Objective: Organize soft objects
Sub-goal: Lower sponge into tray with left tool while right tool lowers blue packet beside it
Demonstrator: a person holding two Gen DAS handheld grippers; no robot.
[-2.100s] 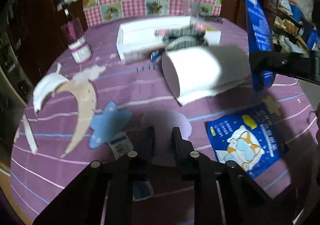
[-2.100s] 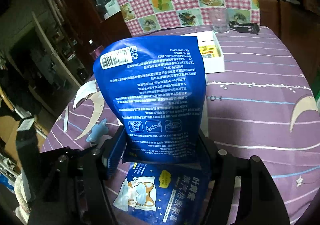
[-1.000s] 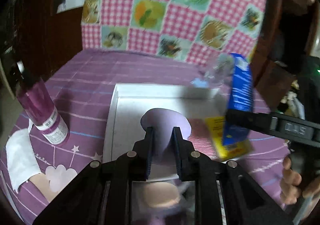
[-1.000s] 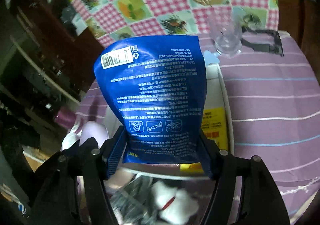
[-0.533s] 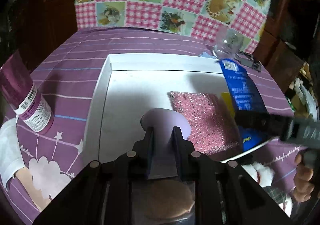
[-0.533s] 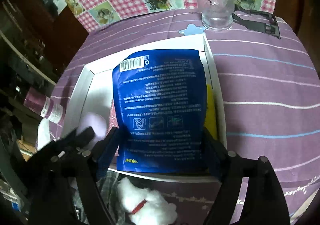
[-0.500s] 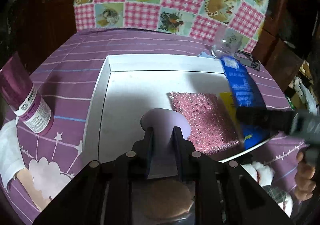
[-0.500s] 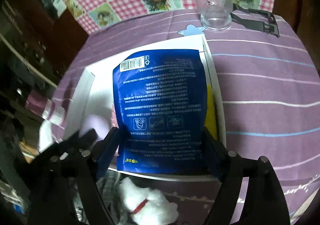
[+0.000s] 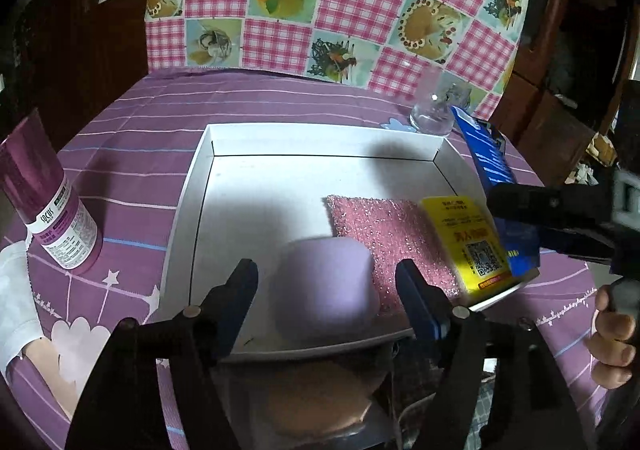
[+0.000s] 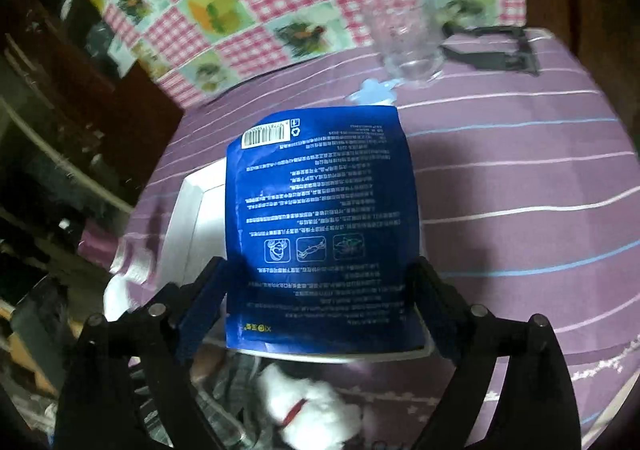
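**Operator:** Lilac foam, that's what my left gripper [image 9: 326, 292] has been carrying, and its jaws have just been opening. The puff [image 9: 328, 290] sits between the fingers with a clear gap on each side, so I read it as let go, resting on the floor of the white tray [image 9: 320, 137] at the near edge, its right side lying over the pink sponge [image 9: 384, 234].

**Spotter:** And the right side?

**Operator:** My right gripper [image 10: 320, 308] has just been opening too. The blue pouch [image 10: 320, 226] stands between the fingers, tilted back over the tray's right wall. The left pad looks close to its edge; I'd call the grip released or nearly so, with the pouch leaning rather than lying flat.

**Spotter:** So how do you finish this cleanly?

**Operator:** I'd draw the left gripper straight back along its own line, jaws wide, so a finger doesn't drag the puff off the near rim. On the right, I'd judge the pouch wants to tip; better to let it settle onto the yellow card [image 9: 468, 246] inside the tray before backing off, otherwise it may slide out over the wall onto the purple cloth [image 9: 280, 101].

**Spotter:** Anything to steer round?

**Operator:** Only the glass [image 10: 408, 49] beyond the far corner, well clear for now
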